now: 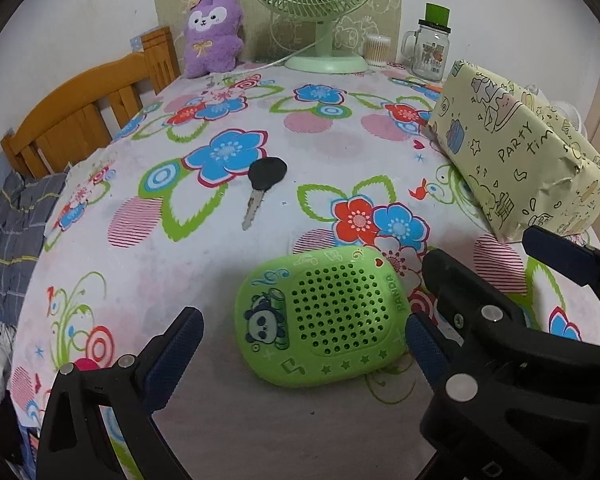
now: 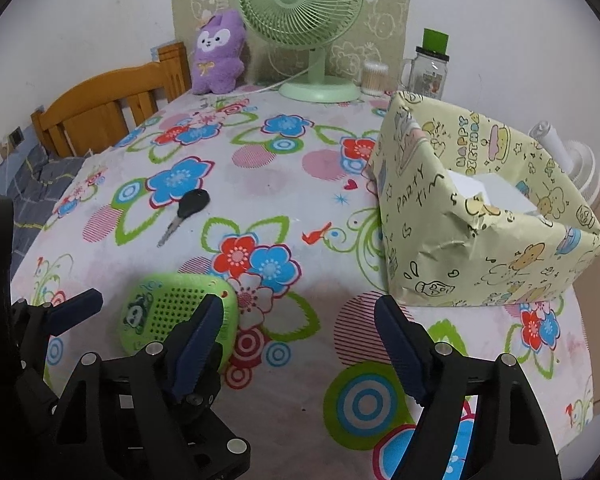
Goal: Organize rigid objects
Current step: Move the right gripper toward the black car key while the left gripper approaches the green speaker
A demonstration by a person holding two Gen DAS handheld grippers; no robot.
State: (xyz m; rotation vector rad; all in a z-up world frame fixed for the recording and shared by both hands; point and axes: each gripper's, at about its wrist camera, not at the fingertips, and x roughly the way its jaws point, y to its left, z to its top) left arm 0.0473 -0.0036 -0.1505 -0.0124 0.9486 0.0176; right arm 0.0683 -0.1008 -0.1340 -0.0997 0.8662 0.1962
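Observation:
A green panda speaker [image 1: 324, 316] lies flat on the flowered tablecloth, between the fingers of my open left gripper [image 1: 304, 332]. A black-headed key [image 1: 262, 188] lies farther back, in the middle of the table. A box wrapped in yellow party paper [image 1: 516, 148] stands at the right; its top is open in the right wrist view [image 2: 488, 216]. My right gripper [image 2: 300, 328] is open and empty, just right of the speaker [image 2: 172, 316] and in front of the box. The key shows there too [image 2: 186, 210].
A green desk fan [image 2: 300, 28], a purple plush toy [image 2: 216, 52], a glass jar with a green lid [image 2: 430, 68] and a cup of cotton swabs [image 2: 374, 76] stand along the back wall. A wooden bed frame [image 1: 84, 116] lies beyond the table's left edge.

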